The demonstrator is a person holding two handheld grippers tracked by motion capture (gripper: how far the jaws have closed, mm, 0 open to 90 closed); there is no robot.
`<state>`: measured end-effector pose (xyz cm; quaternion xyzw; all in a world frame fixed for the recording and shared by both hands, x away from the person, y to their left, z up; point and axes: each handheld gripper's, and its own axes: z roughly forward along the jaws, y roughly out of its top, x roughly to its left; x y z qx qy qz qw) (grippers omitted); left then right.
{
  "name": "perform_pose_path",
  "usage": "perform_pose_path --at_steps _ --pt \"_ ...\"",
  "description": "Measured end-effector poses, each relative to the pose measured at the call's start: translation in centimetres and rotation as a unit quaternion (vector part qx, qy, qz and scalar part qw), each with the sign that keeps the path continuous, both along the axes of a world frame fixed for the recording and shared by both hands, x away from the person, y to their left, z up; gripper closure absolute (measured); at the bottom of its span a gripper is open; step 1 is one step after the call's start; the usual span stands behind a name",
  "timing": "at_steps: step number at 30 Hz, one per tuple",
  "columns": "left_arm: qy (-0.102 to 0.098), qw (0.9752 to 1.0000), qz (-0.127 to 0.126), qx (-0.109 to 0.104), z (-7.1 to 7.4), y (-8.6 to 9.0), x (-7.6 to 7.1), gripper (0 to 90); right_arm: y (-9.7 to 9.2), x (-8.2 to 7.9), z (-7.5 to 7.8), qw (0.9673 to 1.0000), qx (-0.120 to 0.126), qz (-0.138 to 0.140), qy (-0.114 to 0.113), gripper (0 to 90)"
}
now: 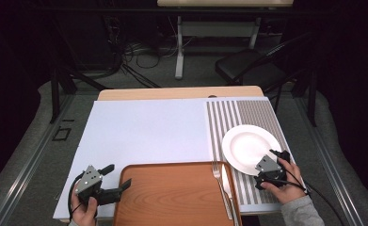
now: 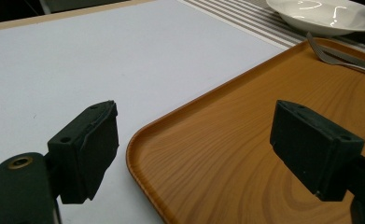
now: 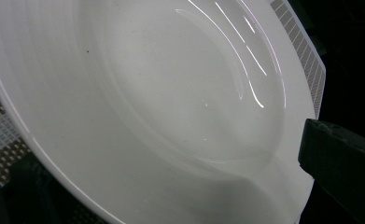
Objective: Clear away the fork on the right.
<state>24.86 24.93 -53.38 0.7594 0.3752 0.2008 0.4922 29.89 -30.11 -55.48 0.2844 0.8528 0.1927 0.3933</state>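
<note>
The white plate (image 1: 250, 147) is gripped at its near rim by the right gripper (image 1: 276, 162) — jaws clamped. The left gripper (image 2: 194, 149) is held agape astride the wooden tray (image 2: 245, 154) corner — a fork (image 1: 220, 186) lies along the tray's right edge.

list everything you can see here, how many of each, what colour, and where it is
Plate: one, white, on the striped mat at the table's right.
Tray: one, brown wood-grain, near edge, centre.
Fork: one, silver, on the tray's right side.
Striped mat: one, grey and white, right part of the table.
White sheet: one, covers the table's left and middle.
Chair: one, black, on the floor beyond the table.
Left gripper: black, open, jaws either side of the tray's left corner.
Right gripper: black, at the plate's near rim.
</note>
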Motion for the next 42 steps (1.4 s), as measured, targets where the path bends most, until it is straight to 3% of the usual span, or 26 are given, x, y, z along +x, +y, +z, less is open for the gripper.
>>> perform_pose_path --at_steps 10,15,25,26,42 --pt "0.002 1.0000 0.000 0.000 -0.03 0.00 0.03 15.7 -0.27 0.00 -0.09 0.9999 0.009 0.004 -0.004 0.0" --pt "0.002 1.0000 0.001 -0.001 -0.05 -0.02 0.07 15.7 -0.19 0.00 0.03 0.9999 -0.001 0.009 -0.005 0.0" --pt "0.002 1.0000 0.002 -0.001 -0.07 -0.09 0.13 15.7 0.29 0.26 -0.13 0.9993 -0.016 0.019 -0.026 0.0" --pt "0.002 1.0000 0.002 -0.001 -0.07 -0.09 0.13 15.7 0.40 0.37 -0.28 0.9993 -0.008 0.019 -0.032 0.0" --pt "0.002 1.0000 0.001 0.001 -0.06 -0.10 0.14 15.7 0.46 0.79 -0.27 0.9994 -0.008 0.011 -0.031 0.0"
